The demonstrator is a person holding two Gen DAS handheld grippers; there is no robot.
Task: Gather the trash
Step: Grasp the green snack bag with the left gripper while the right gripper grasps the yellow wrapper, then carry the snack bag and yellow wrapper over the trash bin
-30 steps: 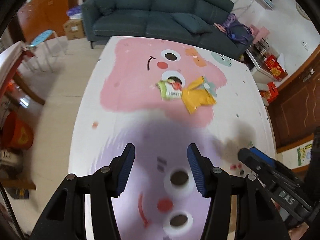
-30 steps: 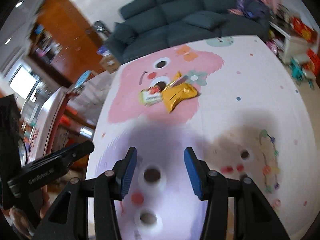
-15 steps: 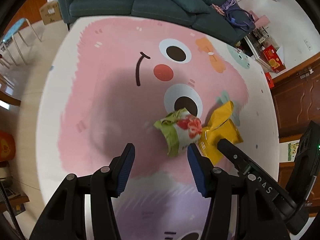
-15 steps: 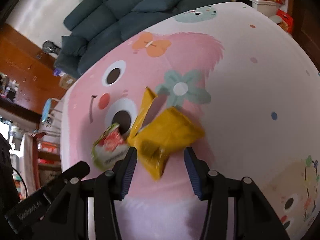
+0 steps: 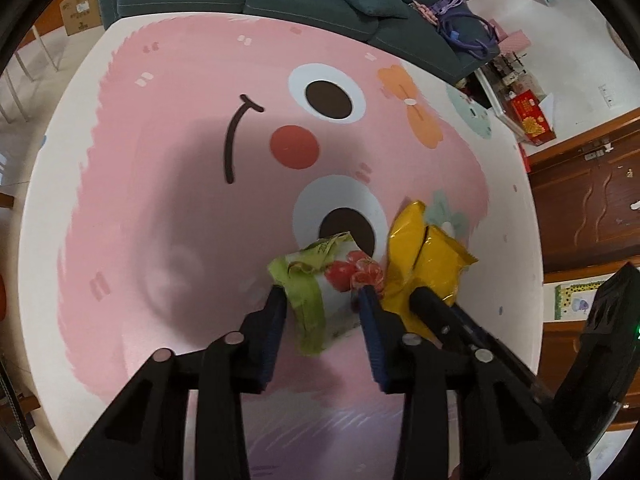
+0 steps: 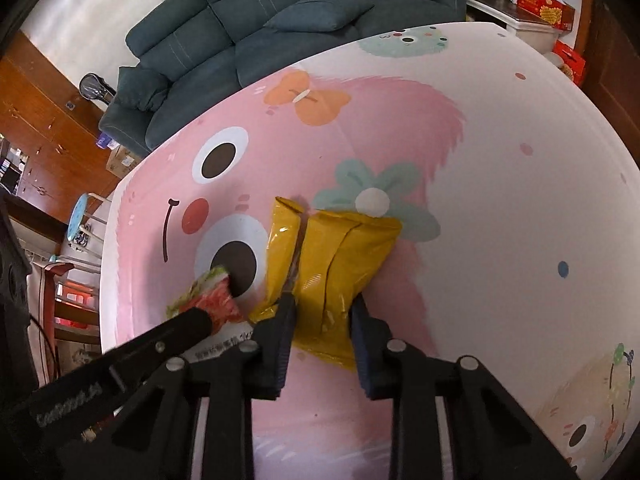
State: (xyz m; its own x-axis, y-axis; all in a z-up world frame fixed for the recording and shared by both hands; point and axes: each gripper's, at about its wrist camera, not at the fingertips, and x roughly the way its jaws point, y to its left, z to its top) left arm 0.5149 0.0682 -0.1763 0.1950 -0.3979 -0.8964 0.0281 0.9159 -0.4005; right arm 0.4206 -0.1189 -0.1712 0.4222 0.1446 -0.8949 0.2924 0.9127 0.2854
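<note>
Green wrapper [image 5: 320, 296] lies lower centre on the pink mat [image 5: 168, 184], long axis running from lower left to upper right. Left gripper [image 5: 322, 300] has just been closing, pads now clamped on its sides. Yellow bag [image 6: 340, 276] sits mid-frame, long axis near vertical, top toward the flower print. Right gripper [image 6: 322, 310] has also just closed onto its lower end.

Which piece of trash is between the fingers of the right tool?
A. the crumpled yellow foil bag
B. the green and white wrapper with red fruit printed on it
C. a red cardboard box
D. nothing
A: in the right wrist view, the right tool has the crumpled yellow foil bag between its fingers.
</note>
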